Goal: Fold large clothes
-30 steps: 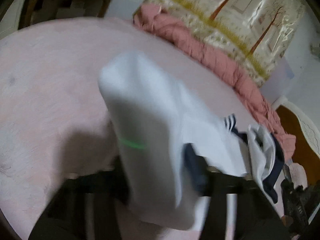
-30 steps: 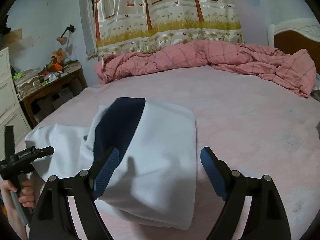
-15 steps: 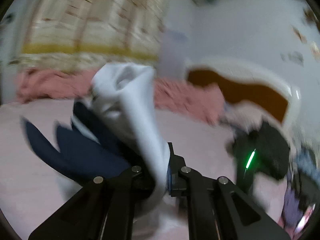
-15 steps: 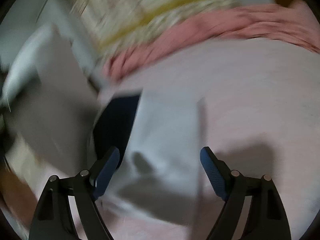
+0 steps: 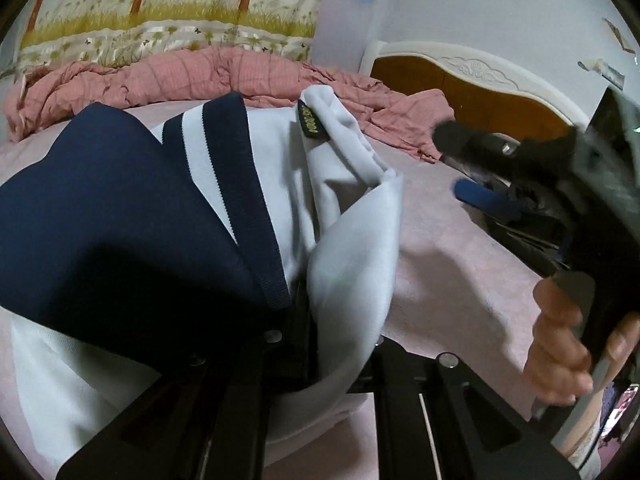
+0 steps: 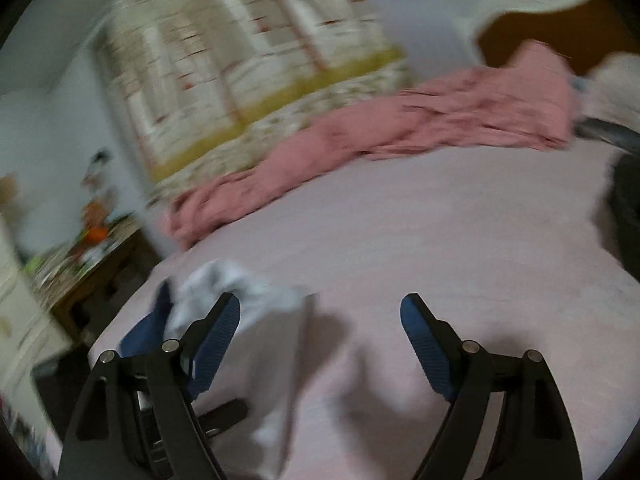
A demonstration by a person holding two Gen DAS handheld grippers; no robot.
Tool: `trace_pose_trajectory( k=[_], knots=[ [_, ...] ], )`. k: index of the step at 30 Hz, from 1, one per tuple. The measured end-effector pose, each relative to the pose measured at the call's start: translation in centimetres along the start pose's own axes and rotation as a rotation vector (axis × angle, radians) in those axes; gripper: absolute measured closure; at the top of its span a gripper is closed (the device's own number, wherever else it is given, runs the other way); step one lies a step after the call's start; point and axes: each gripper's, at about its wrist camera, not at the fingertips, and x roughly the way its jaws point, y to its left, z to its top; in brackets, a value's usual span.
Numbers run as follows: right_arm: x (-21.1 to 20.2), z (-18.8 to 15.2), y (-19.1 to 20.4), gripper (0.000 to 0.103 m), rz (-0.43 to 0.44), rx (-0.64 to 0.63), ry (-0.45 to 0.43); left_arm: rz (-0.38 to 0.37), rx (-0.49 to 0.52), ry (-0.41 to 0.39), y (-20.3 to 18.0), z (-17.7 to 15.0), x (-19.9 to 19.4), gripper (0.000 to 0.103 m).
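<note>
A white garment with a navy collar and navy panels [image 5: 344,264] hangs bunched from my left gripper [image 5: 304,320], which is shut on a fold of its white cloth; the cloth hides the fingertips. The pink bed sheet [image 5: 448,264] lies below it. In the blurred right wrist view the same garment [image 6: 224,292] shows at the lower left, beside the left finger. My right gripper [image 6: 320,320] is open over bare sheet with nothing between its fingers. From the left wrist view, the right gripper [image 5: 460,168] is at the right, gripped by a hand [image 5: 560,340].
A crumpled pink quilt [image 5: 200,76] lies along the bed's far side below a tree-print curtain [image 5: 172,4]. The wooden headboard [image 5: 472,88] stands at the right. A cluttered wooden side table [image 6: 92,256] and white drawers [image 6: 20,312] are off the bed's left.
My left gripper closed on the garment and swung it up and round towards the headboard. The garment left the space between the right fingers, which stayed open while that view tilted.
</note>
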Motion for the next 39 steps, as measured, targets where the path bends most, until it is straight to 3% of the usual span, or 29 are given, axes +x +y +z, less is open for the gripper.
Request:
trace_pose_trajectory(
  k=[3, 5, 8, 9, 10, 13, 16, 17, 20, 23, 24, 25, 26, 27, 28, 31, 34, 36, 39],
  knots=[
    [1.2, -0.8, 2.7, 0.023, 0.186, -0.013, 0.055, -0.007, 0.007, 0.001, -0.6, 0.3, 0.0, 0.09],
    [2.2, -1.2, 3.7, 0.027, 0.242, -0.017, 0.107, -0.041, -0.006, -0.004, -0.4, 0.1, -0.6, 0.082],
    [5.1, -2.4, 4.6, 0.05, 0.147, -0.047, 0.209, -0.066, -0.015, -0.036, -0.4, -0.7, -3.2, 0.064],
    [5.6, -2.8, 4.5, 0.064, 0.129, -0.036, 0.23, -0.063, -0.017, -0.059, -0.3, -1.2, -4.4, 0.053],
    [6.2, -3.1, 4.2, 0.07, 0.117, -0.014, 0.252, -0.043, -0.018, -0.093, -0.2, -1.7, -5.9, 0.044],
    [6.9, -3.4, 3.2, 0.078, 0.091, 0.037, 0.273, 0.032, -0.079, -0.213, 1.4, -2.4, -10.0, 0.037],
    [7.1, -3.4, 3.5, 0.08, 0.07, 0.019, 0.268, 0.131, -0.229, -0.254, 5.3, -1.4, -11.7, 0.026],
    [7.1, -3.5, 3.8, 0.08, 0.062, 0.008, 0.262, 0.126, -0.284, -0.244, 7.1, -1.0, -11.6, 0.026],
    [7.1, -3.1, 3.5, 0.08, 0.044, -0.012, 0.252, -0.003, -0.458, -0.177, 12.7, 0.8, -9.6, 0.026],
    [6.9, -3.0, 3.4, 0.08, 0.04, -0.024, 0.247, -0.019, -0.518, -0.167, 15.9, 2.3, -7.6, 0.027],
    [6.9, -3.0, 3.4, 0.08, 0.041, -0.023, 0.249, -0.028, -0.52, -0.16, 16.4, 2.8, -7.0, 0.035],
    [6.9, -3.0, 3.4, 0.08, 0.043, -0.022, 0.249, -0.045, -0.511, -0.162, 16.4, 3.4, -6.6, 0.069],
    [6.8, -3.0, 3.3, 0.08, 0.044, -0.021, 0.25, -0.069, -0.475, -0.162, 16.0, 4.3, -6.3, 0.087],
    [6.7, -3.0, 3.3, 0.08, 0.043, -0.022, 0.251, -0.058, -0.419, -0.166, 15.1, 5.6, -6.1, 0.097],
    [6.7, -3.0, 3.4, 0.08, 0.037, -0.024, 0.25, -0.037, -0.357, -0.185, 13.6, 6.2, -6.4, 0.098],
    [6.6, -3.3, 3.7, 0.08, 0.0, -0.044, 0.244, -0.012, -0.158, -0.21, 9.0, 8.9, -7.0, 0.099],
    [6.7, -3.5, 3.4, 0.08, -0.059, -0.059, 0.242, -0.045, -0.111, -0.178, 6.5, 10.4, -5.9, 0.099],
    [6.9, -3.4, 2.7, 0.08, -0.045, -0.025, 0.261, -0.052, -0.078, -0.154, 5.5, 10.7, -4.6, 0.096],
    [6.8, -3.2, 2.1, 0.08, -0.024, -0.002, 0.257, -0.025, -0.01, -0.095, 4.0, 9.6, -2.5, 0.053]
  ],
)
